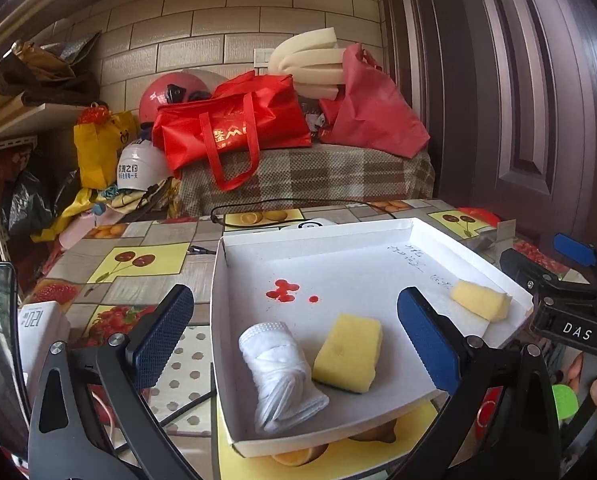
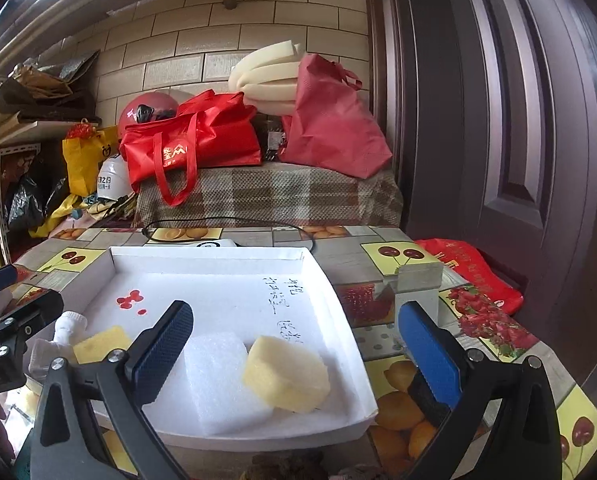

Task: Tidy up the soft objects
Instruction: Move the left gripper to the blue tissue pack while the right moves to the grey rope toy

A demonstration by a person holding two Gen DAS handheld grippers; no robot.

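Four soft things lay in a shallow white box (image 2: 330,280) on the fruit-patterned table (image 2: 394,256): a rolled white cloth (image 1: 278,376) and yellow sponge (image 1: 348,352) toward its near left corner, a white foam block (image 2: 222,376) and pale yellow sponge (image 2: 286,372) toward its near right corner. Both the left gripper (image 1: 294,340) and right gripper (image 2: 294,352) hovered with jaws wide, holding nothing. Any next grasp probably wanted light squeezing, lifting clear of the low box walls. The box's far half offered open room.
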